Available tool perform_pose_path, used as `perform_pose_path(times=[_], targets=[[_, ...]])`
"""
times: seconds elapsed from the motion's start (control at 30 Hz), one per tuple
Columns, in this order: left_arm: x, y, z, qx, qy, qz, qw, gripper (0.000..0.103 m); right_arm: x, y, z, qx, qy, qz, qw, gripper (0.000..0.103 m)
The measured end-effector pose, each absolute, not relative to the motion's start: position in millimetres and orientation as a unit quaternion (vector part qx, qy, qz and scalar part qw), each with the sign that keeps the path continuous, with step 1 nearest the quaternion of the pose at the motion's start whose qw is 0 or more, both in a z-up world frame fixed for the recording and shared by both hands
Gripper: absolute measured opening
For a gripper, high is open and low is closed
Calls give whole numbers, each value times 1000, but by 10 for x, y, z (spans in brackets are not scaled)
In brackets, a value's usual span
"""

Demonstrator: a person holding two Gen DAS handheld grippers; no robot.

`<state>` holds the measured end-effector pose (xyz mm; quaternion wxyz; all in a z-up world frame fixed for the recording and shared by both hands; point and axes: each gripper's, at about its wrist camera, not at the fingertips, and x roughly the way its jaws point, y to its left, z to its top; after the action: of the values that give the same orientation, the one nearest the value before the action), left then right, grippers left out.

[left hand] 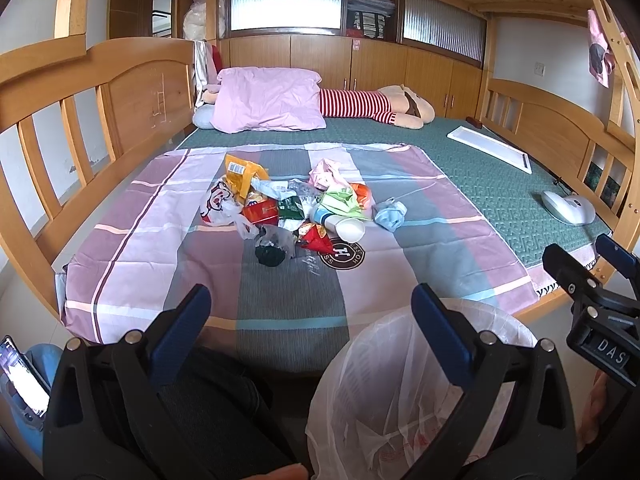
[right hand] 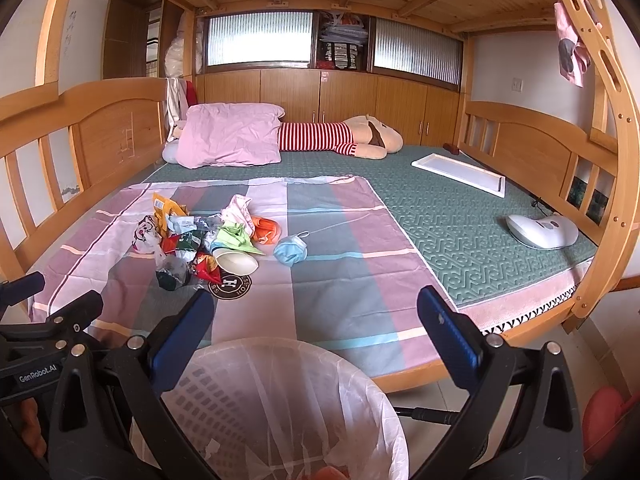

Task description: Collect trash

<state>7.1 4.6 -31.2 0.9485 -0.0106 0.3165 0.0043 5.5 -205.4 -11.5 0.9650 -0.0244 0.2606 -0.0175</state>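
We see a heap of crumpled wrappers and bags (left hand: 288, 208) mid-bed on the striped pink-grey sheet (left hand: 400, 264); its white paper cup (left hand: 346, 229) lies sideways, mouth toward us. Left tongs (left hand: 310, 312) and right tongs (right hand: 316, 312) both gape apart, empty, above the white-lined mesh bin (right hand: 280, 392).

My left claw (left hand: 310, 312) sits low and near, its two blue-padded fingers (left hand: 182, 328) spread wide with nothing between them, pointing toward the far end of the scene. My right claw (right hand: 316, 316) is level with it just to the right, its fingers (right hand: 448, 336) equally wide apart and empty, aimed the same way. Each claw shows at the edge of the other's view, so the two are held side by side and close together, and I can make out a bit of a hand (right hand: 28, 424) gripping behind the left one.
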Motion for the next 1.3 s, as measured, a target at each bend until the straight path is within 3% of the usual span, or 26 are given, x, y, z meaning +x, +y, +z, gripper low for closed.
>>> perform_pose_path(times=[0.17,0.37,0.53,0.57,0.67,0.73,0.87,0.97,1.0,1.3], targets=[[236,136,-600,-36,361,-12,932,100,344,-2071,-338,-32,332,3,943,100],[618,339,-946,-72,401,-34,913,96,436,-2221,-472,18,344,27,938,100],[1389,930,-1120,-176,413,-4,893,62,630,-2246,-587,10,372,24,928,80],[1620,1052,-1206,-194,422,7,885,60,698,-2236,-620,6,380,22,925,76],[2060,1189,-1389,-222,440,-1,870,62,905,-2235,-677,10,398,25,917,75],[2301,1172,-1516,-228,453,-16,862,82,1104,-2234,-700,24,407,36,912,75],[2532,1062,-1791,-222,492,-6,842,84,1629,-2185,-763,41,430,45,901,76],[2651,1034,-1911,-239,507,-20,828,71,2145,-2131,-855,55,444,46,893,79],[2682,1012,-1949,-229,514,-16,826,56,2341,-2116,-907,64,448,40,891,79],[2414,1265,-1914,-308,464,1,831,50,3651,-1883,-1619,71,501,-23,862,79]])
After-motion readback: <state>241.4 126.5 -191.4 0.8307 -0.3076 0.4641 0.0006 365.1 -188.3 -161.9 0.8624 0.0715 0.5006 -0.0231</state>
